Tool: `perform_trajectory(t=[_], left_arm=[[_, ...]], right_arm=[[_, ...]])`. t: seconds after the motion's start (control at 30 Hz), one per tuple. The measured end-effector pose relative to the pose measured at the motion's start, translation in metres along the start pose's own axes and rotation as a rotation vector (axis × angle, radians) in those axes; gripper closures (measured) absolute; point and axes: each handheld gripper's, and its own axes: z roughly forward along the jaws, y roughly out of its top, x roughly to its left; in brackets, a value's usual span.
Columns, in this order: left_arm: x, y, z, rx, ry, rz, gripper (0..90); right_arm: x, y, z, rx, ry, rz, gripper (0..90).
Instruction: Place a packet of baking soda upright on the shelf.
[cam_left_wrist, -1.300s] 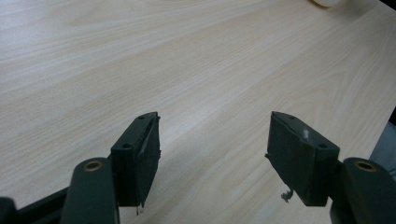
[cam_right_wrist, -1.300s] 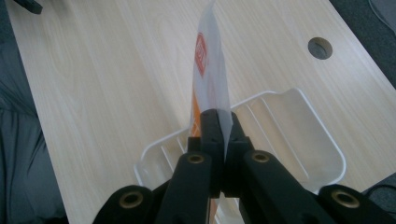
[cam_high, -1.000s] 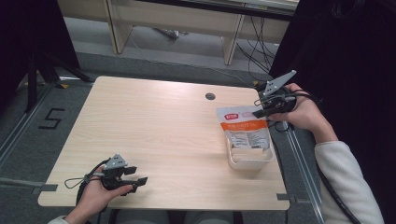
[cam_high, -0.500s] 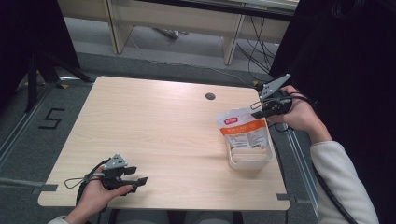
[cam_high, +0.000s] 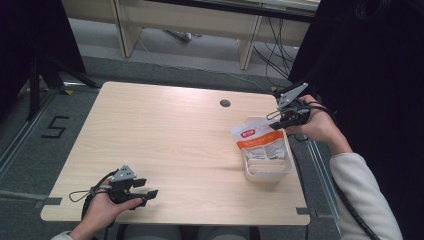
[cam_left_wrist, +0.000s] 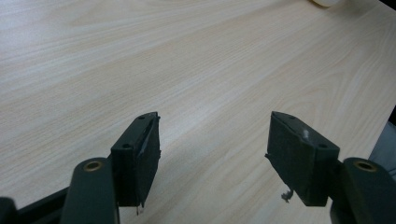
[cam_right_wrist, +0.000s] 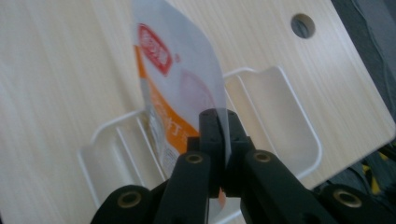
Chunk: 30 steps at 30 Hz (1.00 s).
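A white and orange food pouch (cam_high: 258, 141) with a red logo hangs tilted over a white plastic tray (cam_high: 267, 171) at the table's right edge. My right gripper (cam_high: 276, 123) is shut on the pouch's upper right edge. In the right gripper view the pouch (cam_right_wrist: 175, 88) rises from between the closed jaws of my right gripper (cam_right_wrist: 219, 126), with the tray (cam_right_wrist: 299, 121) below it. My left gripper (cam_high: 144, 189) rests in a hand at the table's front left, open and empty. In its own view my left gripper (cam_left_wrist: 212, 144) holds its jaws wide apart over bare wood.
A round cable hole (cam_high: 225, 103) sits in the wooden tabletop (cam_high: 165, 135) behind the tray. Desk legs and cables lie on the floor beyond the table's far edge. A sleeve (cam_high: 362, 200) reaches in along the right side.
The right gripper has lifted the pouch's upper end and drawn it slightly right, so the pouch stands more upright over the tray. The left gripper has stayed put.
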Motion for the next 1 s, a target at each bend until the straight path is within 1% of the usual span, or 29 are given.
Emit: perform_trajectory(t=[0.03,0.07,0.1,0.13,0.17,0.27,0.3,0.33,0.37,0.4,0.43,0.47,0.5,0.53,0.57,0.6,0.63,0.67,0.7,0.77,0.83,0.87,0.9,0.93,0.97,1.0], left_arm=[[0.0,0.0,0.0,-0.001,-0.001,0.0,33.8],[0.0,0.0,0.0,-0.001,-0.001,-0.002,33.8],[0.0,0.0,0.0,-0.002,-0.001,-0.001,33.8],[0.0,0.0,0.0,-0.001,-0.001,-0.001,33.8],[0.0,0.0,0.001,-0.004,-0.002,-0.005,33.8],[-0.001,0.0,0.001,-0.007,-0.003,-0.004,33.8],[0.0,0.0,0.001,-0.001,-0.002,0.0,33.8],[0.0,0.0,0.001,-0.001,-0.002,0.0,33.8],[0.0,0.0,0.001,-0.001,-0.002,0.001,33.8],[0.0,0.0,0.001,0.0,-0.001,0.0,33.8],[0.0,0.0,0.001,-0.001,-0.001,0.001,33.8],[0.0,0.0,0.001,-0.001,-0.002,0.001,33.8],[0.0,0.0,0.001,-0.001,-0.002,-0.001,33.8],[-0.001,0.0,0.001,-0.004,-0.003,-0.004,33.8],[0.0,0.0,0.001,-0.001,-0.002,0.001,33.8],[0.0,0.0,0.001,-0.001,-0.002,0.001,33.8],[0.0,0.0,0.001,0.0,-0.001,0.001,33.8],[0.0,0.0,0.001,0.0,-0.002,0.001,33.8],[-0.001,0.0,0.001,0.001,-0.001,0.001,33.9],[-0.001,0.0,0.0,0.001,0.001,0.001,33.8],[0.0,0.0,0.001,0.0,-0.001,0.001,33.9],[0.0,0.0,0.001,-0.001,-0.001,0.001,33.8],[0.0,0.0,0.001,-0.001,-0.001,0.001,33.8],[0.0,0.0,0.001,-0.001,-0.001,0.002,33.9],[0.0,0.0,0.001,0.001,0.0,0.003,33.9],[-0.001,0.0,0.001,0.0,0.002,0.003,33.9]], right_arm=[[-0.001,-0.001,0.001,0.004,-0.008,-0.011,88.8],[-0.001,-0.003,-0.001,-0.004,-0.011,0.02,86.9],[-0.002,-0.004,-0.003,-0.02,-0.002,0.031,84.6],[-0.002,-0.005,-0.004,-0.037,-0.009,0.036,83.0],[-0.003,-0.006,-0.007,-0.031,-0.013,0.051,81.3],[-0.002,-0.007,-0.011,-0.042,-0.027,0.048,78.5],[-0.001,-0.007,-0.012,-0.041,-0.03,0.051,77.8],[0.0,-0.008,-0.015,-0.041,-0.033,0.068,77.0],[-0.001,-0.008,-0.016,-0.057,-0.052,0.055,75.9],[0.0,-0.008,-0.017,-0.073,-0.053,0.061,75.4],[0.0,-0.008,-0.019,-0.071,-0.063,0.074,74.5],[0.0,-0.008,-0.02,-0.088,-0.075,0.072,73.6],[0.0,-0.008,-0.023,-0.09,-0.084,0.068,73.4],[0.001,-0.008,-0.025,-0.096,-0.09,0.086,73.2],[0.001,-0.008,-0.027,-0.106,-0.097,0.08,73.5],[0.001,-0.008,-0.029,-0.104,-0.089,0.091,74.3],[0.002,-0.008,-0.029,-0.105,-0.09,0.071,74.6],[0.002,-0.008,-0.03,-0.103,-0.09,0.072,75.2],[0.003,-0.008,-0.031,-0.095,-0.103,0.069,75.2],[0.003,-0.008,-0.032,-0.103,-0.099,0.074,75.1],[0.005,-0.009,-0.035,-0.116,-0.112,0.08,75.5],[0.006,-0.01,-0.036,-0.125,-0.125,0.096,75.5],[0.008,-0.011,-0.036,-0.149,-0.143,0.093,75.4],[0.01,-0.011,-0.038,-0.172,-0.146,0.114,75.3],[0.012,-0.012,-0.039,-0.205,-0.164,0.121,74.8],[0.016,-0.014,-0.04,-0.251,-0.185,0.15,74.0]])
